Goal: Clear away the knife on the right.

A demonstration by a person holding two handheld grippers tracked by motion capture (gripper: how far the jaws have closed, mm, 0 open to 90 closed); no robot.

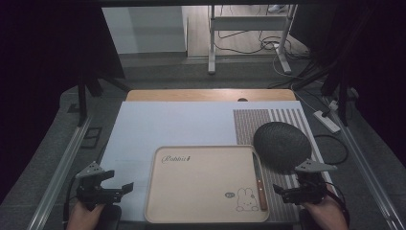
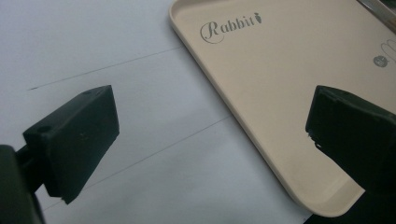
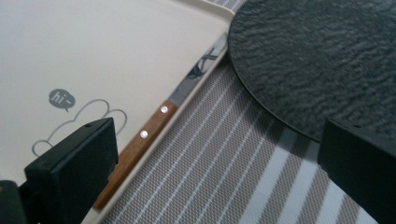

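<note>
- Scene, high view: a beige tray (image 1: 206, 184) printed with "Rabbit" and a small rabbit drawing lies at lower centre of the frame on a pale sheet (image 1: 163, 124). A striped mat (image 1: 268, 120) occupies the right side, with a dark round plate (image 1: 281, 146) resting on it at centre right.
- Item in hand: a knife (image 1: 260, 179) with a wooden handle lies along the tray's right edge, blade pointing toward the top of the frame, handle toward the bottom. In the right gripper view the handle (image 3: 135, 142) runs diagonally through the lower left, two rivets visible, with the blade toward the upper centre just beside the plate's rim.
- Right gripper (image 1: 293, 192): lower right of the high view, jaws spread wide and holding nothing. It sits just right of the knife handle, near but apart.
- Left gripper (image 1: 115, 189): lower left of the high view, jaws likewise spread and empty, over the pale sheet just left of the tray's near corner (image 2: 327, 205).
- Step judged: opening approach; nothing is lifted or touched yet.
- Next move judged: the right gripper needs to swing toward the handle, line its jaws across the handle's width, come low against the tray rim and press together on the wood, clear of the blade. The left gripper may need to steady the tray.
</note>
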